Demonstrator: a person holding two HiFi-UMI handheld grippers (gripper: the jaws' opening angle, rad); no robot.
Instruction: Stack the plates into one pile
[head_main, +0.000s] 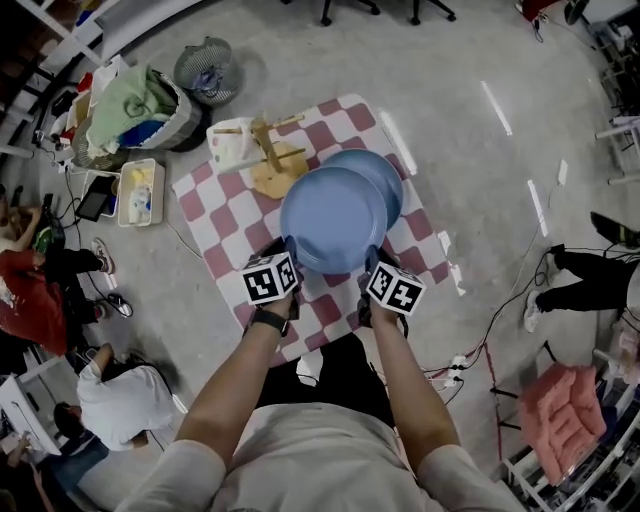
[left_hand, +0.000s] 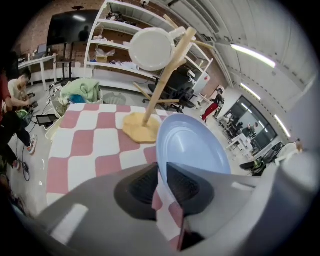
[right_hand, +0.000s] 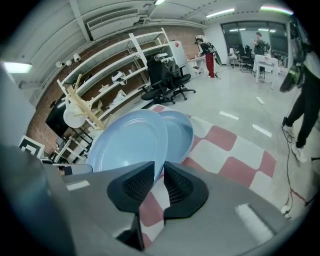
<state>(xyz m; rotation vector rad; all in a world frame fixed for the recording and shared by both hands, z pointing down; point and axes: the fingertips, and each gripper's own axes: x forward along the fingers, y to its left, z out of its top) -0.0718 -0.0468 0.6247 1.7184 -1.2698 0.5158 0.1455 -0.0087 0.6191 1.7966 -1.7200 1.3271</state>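
Both grippers hold one blue plate (head_main: 333, 220) by its near rim, lifted and tilted over the red and white checkered table (head_main: 225, 215). My left gripper (head_main: 288, 262) is shut on the rim's left side and my right gripper (head_main: 378, 266) on its right side. A second blue plate (head_main: 384, 172) lies on the cloth just beyond, partly hidden by the held one. In the left gripper view the held plate (left_hand: 192, 147) stands edge-on in the shut left gripper (left_hand: 162, 176). In the right gripper view the right gripper (right_hand: 159, 176) pinches the held plate (right_hand: 125, 145), with the second plate (right_hand: 178, 131) behind it.
A wooden mug tree (head_main: 272, 160) with a white mug (head_main: 230, 143) stands at the table's far left. On the floor beyond are a laundry basket (head_main: 140, 110) and a wire fan (head_main: 207, 70). People sit at the left, and a pink cushioned chair (head_main: 572, 420) is at the right.
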